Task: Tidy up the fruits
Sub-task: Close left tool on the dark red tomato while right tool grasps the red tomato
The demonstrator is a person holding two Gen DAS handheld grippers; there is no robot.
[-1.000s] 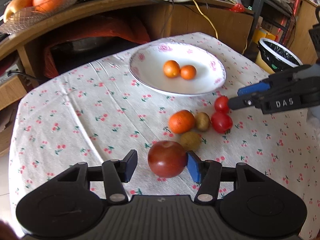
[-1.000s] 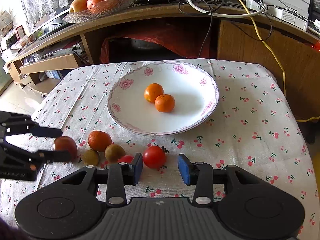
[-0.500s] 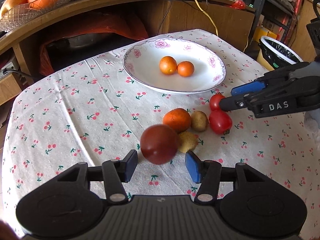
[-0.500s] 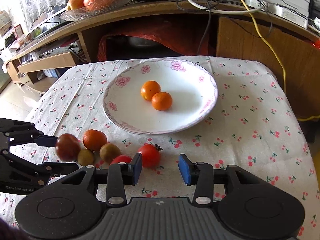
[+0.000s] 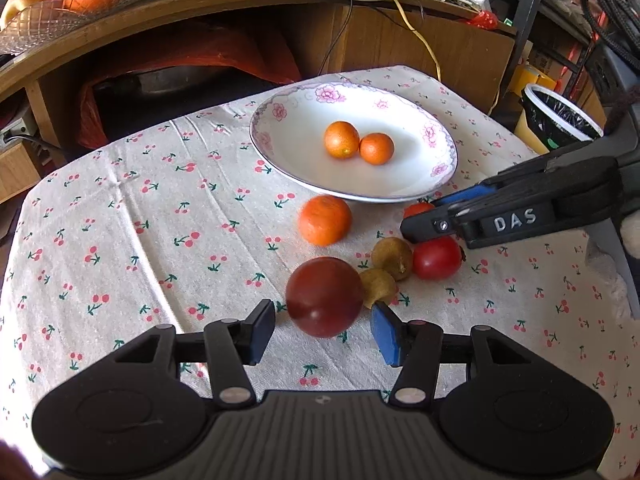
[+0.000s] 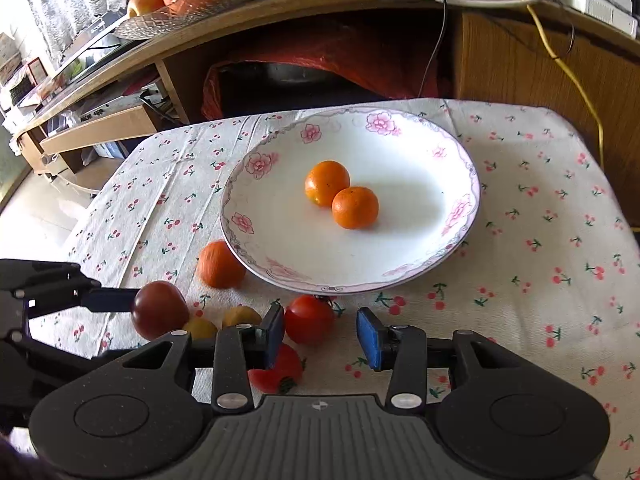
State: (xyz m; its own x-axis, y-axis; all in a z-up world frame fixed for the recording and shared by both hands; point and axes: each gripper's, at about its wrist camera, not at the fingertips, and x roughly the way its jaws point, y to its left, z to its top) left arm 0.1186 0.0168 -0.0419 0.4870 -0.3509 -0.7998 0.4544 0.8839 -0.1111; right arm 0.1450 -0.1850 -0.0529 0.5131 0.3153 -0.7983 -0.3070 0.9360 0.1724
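The left hand-held gripper (image 5: 323, 326) has its jaws spread about as wide as the dark red fruit (image 5: 325, 297) that sits between their tips; the fruit looks blurred, and whether the pads actually touch it cannot be told. In the right wrist view the same dark red fruit (image 6: 159, 309) shows at the tip of the left hand-held gripper's finger (image 6: 108, 300), at about 9 o'clock in the frame.

The right hand-held gripper (image 6: 320, 336) is spread wide and holds nothing. A red tomato (image 6: 309, 319) lies just ahead of its left pad, and a second red tomato (image 6: 276, 370) lies partly under that same finger.

In the left wrist view, two small brown-green fruits (image 5: 391, 258) lie touching each other at 1 o'clock from the dark red fruit. A loose orange (image 5: 324, 220) rests on the worktop's cherry-print cloth (image 5: 140, 216) at 12 o'clock from it, just beside the plate's near rim.

The white plate (image 6: 408, 268) with pink flowers stands at the far middle of the worktop and carries two small oranges (image 6: 342, 194) that touch each other. On the wooden shelf beyond, at 11 o'clock, a glass bowl (image 6: 192, 4) holds larger oranges.
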